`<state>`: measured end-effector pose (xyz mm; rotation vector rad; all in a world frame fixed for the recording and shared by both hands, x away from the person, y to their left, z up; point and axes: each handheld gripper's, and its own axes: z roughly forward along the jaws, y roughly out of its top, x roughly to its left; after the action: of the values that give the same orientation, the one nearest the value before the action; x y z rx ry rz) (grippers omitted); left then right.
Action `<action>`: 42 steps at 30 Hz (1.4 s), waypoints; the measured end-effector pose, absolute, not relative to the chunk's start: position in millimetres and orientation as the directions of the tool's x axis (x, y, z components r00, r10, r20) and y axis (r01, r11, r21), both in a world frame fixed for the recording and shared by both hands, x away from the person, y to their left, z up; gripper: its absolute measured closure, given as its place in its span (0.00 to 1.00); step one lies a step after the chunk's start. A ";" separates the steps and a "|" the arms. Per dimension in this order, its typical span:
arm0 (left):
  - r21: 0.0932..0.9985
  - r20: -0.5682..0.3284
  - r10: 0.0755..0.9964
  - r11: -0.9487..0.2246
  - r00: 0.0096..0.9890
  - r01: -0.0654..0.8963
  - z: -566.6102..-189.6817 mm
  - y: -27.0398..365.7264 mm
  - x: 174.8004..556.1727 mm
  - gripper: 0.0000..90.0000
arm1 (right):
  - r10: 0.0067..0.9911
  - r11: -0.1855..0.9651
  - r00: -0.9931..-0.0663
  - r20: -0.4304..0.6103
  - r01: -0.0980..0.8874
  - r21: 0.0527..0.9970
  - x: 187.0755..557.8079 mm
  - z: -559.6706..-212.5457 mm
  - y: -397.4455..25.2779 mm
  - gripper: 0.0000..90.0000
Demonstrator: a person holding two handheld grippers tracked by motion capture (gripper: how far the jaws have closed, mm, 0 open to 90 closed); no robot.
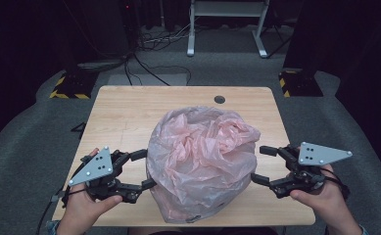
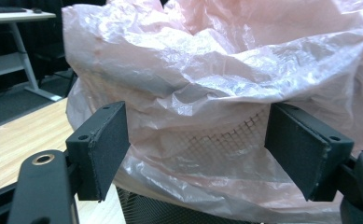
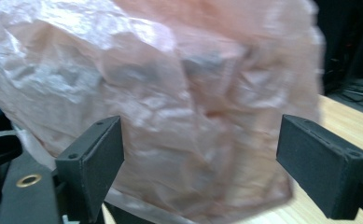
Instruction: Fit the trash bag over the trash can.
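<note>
While spread wide, left tongs (image 1: 145, 169) and right tongs (image 1: 263, 165) flank crumpled translucent pink plastic bag (image 1: 201, 159) draped over black mesh basket (image 2: 216, 137), mid-front on pale wooden worktop (image 1: 119, 112). Risks: film tearing on mesh if pinched hard; basket tipping if tugged unevenly.

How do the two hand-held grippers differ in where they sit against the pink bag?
The left gripper sits at the pink plastic bag's left side, its jaws right up against the plastic; the right gripper sits at the bag's right side, with its upper jaw a little apart from it. The left gripper's grey plate points toward the near left table corner; the right gripper's plate points right, off the table. Both are open, jaws wide, aimed at the bag.
</note>
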<state>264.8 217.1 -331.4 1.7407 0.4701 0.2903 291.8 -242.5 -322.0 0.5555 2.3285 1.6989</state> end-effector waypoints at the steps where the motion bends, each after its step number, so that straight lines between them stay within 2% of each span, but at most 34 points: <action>1: 0.974 -0.066 0.453 -0.165 0.889 0.157 -331.8 216.4 266.1 0.24 | 0.398 0.279 -0.916 0.050 0.173 0.945 291.4 -322.0 -239.0 0.17; 3: 0.973 -0.082 0.427 -0.161 0.901 0.165 -333.0 215.7 267.6 0.27 | 0.359 0.307 -0.932 0.040 0.159 0.939 290.3 -322.6 -232.1 0.18; 5: 0.973 -0.079 0.401 -0.167 0.913 0.157 -333.8 215.6 267.3 0.33 | 0.346 0.320 -0.938 0.028 0.146 0.936 289.7 -322.7 -228.8 0.25; 8: 0.972 -0.061 0.401 -0.184 0.914 0.146 -333.6 218.6 266.2 0.41 | 0.332 0.348 -0.943 -0.006 0.116 0.930 290.0 -321.1 -228.6 0.47; 10: 0.972 -0.051 0.407 -0.190 0.912 0.140 -333.6 222.6 265.1 0.55 | 0.330 0.354 -0.944 -0.005 0.118 0.928 290.7 -319.3 -232.4 0.65; 11: 0.972 -0.051 0.404 -0.188 0.913 0.137 -333.9 224.3 265.0 0.66 | 0.322 0.354 -0.947 -0.007 0.114 0.928 291.1 -318.6 -234.7 0.77; 13: 0.973 -0.052 0.399 -0.188 0.916 0.137 -333.7 225.7 264.2 0.78 | 0.325 0.352 -0.946 -0.013 0.109 0.930 290.2 -318.0 -237.2 0.89; 14: 0.973 -0.047 0.397 -0.191 0.917 0.132 -333.3 225.4 263.7 0.83 | 0.327 0.354 -0.945 -0.019 0.104 0.930 289.2 -317.4 -237.3 0.91; 17: 0.971 -0.031 0.400 -0.205 0.916 0.123 -332.0 223.4 261.4 0.97 | 0.342 0.343 -0.939 -0.034 0.091 0.935 286.4 -314.2 -237.4 0.96; 19: 0.969 -0.021 0.411 -0.215 0.911 0.119 -331.3 223.0 260.1 1.00 | 0.352 0.334 -0.935 -0.038 0.088 0.938 285.5 -312.3 -237.9 0.96; 27: 0.956 -0.033 0.448 -0.248 0.893 0.159 -340.6 228.4 259.2 1.00 | 0.376 0.313 -0.926 -0.041 0.085 0.946 283.9 -311.1 -240.8 0.98; 42: 0.913 -0.071 0.495 -0.318 0.866 0.256 -388.4 226.5 272.7 1.00 | 0.403 0.390 -0.915 0.026 0.197 0.899 301.0 -359.7 -235.1 1.00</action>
<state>272.7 226.5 -388.4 1.9149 0.5561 0.2654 301.0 -235.1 -359.7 0.5364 2.4493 1.5425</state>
